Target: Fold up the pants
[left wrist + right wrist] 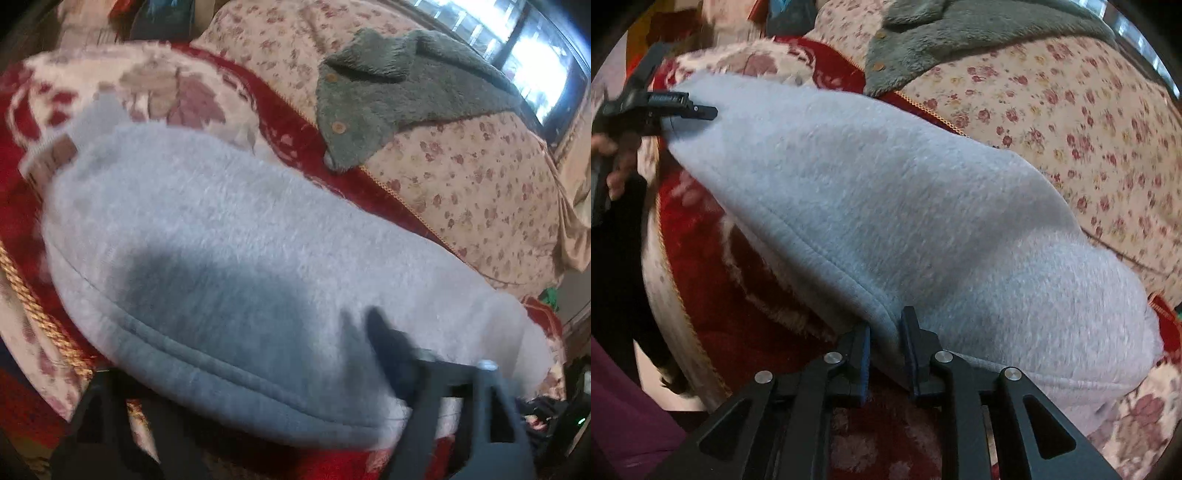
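Observation:
Light grey fleece pants [229,229] lie folded in a long band on a red floral blanket [288,110]. My left gripper [236,347] is open, its blurred fingers spread wide at the band's near hem, with no pad pressing the cloth. In the right wrist view the same pants [905,206] run from upper left to lower right. There my left gripper [698,109] sits at their far left end, held by a hand [617,158]. My right gripper [886,332] stands narrow at the near edge, with the pants' thick hem pinched between its blue pads.
A grey-green fleece garment with buttons [388,99] lies beyond the pants on a pale flowered sheet [480,184]. A bright window [535,66] is at the far right. The blanket's gold cord trim [37,306] marks its left edge. Purple cloth [620,424] is at the lower left.

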Motion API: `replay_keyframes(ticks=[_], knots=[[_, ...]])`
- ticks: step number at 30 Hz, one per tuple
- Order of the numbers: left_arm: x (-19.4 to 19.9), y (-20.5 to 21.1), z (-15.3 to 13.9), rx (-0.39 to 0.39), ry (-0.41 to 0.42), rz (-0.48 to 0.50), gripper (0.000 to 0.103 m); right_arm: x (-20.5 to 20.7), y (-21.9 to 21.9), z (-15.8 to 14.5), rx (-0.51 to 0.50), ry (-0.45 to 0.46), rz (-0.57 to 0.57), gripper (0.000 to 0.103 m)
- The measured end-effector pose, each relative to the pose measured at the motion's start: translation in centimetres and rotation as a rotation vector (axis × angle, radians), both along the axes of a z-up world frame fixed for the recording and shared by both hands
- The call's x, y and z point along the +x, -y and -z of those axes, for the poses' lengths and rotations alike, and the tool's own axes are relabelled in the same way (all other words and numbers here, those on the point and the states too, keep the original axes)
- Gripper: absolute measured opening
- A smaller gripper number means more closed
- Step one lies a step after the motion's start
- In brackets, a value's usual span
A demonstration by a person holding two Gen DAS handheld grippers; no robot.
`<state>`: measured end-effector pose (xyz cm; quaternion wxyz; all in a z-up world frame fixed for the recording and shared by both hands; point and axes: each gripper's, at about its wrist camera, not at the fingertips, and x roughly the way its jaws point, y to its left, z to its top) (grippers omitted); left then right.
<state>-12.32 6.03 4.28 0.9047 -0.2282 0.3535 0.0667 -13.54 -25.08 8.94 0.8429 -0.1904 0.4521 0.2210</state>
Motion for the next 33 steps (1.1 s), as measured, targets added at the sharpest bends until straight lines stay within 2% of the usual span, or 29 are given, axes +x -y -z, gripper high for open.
replay_keyframes(ticks=[5,6,7,9,12,15,18,20,22,25,29,33], knots=[[-1.6,1.4,-2.5,0.122,0.043,-0.062,0.086,-0.4,2.8,-3.4,0.190,-0.007,0.068,0.026],[-1.8,1.6,-2.9,0.127,0.056,-0.065,0.086,-0.3,3.8,-3.9,0.230,-0.025,0.101,0.037],[-1.9,1.7,-3.2,0.130,0.067,-0.067,0.086,-0.5,4.6,-4.3,0.262,-0.033,0.129,0.055],[-2.0,1.5,-3.6,0.130,0.068,-0.084,0.086,-0.6,7.3,-5.4,0.362,-0.032,0.197,0.074],[-2.1,1.2,-3.8,0.120,0.061,-0.098,0.086,-0.8,11.2,-6.3,0.450,-0.040,0.304,0.075],[-2.5,1.9,-4.5,0.149,0.092,-0.102,0.086,-0.8,16.3,-6.4,0.516,-0.025,0.494,0.075],[-2.9,2.7,-4.9,0.192,0.102,-0.107,0.086,-0.2,20.8,-5.2,0.638,-0.081,0.663,0.076],[-3.6,3.3,-5.5,0.225,0.133,-0.121,0.086,0.4,22.6,-4.3,0.707,-0.119,0.726,0.077],[-4.4,3.8,-6.3,0.277,0.175,-0.150,0.087,1.1,23.3,-3.8,0.730,-0.134,0.751,0.077],[-5.4,4.2,-7.8,0.326,0.239,-0.176,0.097,2.4,23.5,-3.5,0.750,-0.125,0.767,0.077],[-4.3,6.3,-9.5,0.280,0.278,-0.069,0.097,3.9,24.8,-1.6,0.812,-0.163,0.841,0.078],[-0.8,11.5,-9.3,0.200,0.268,0.179,0.100,5.5,26.2,-0.5,0.901,-0.159,0.840,0.078]])
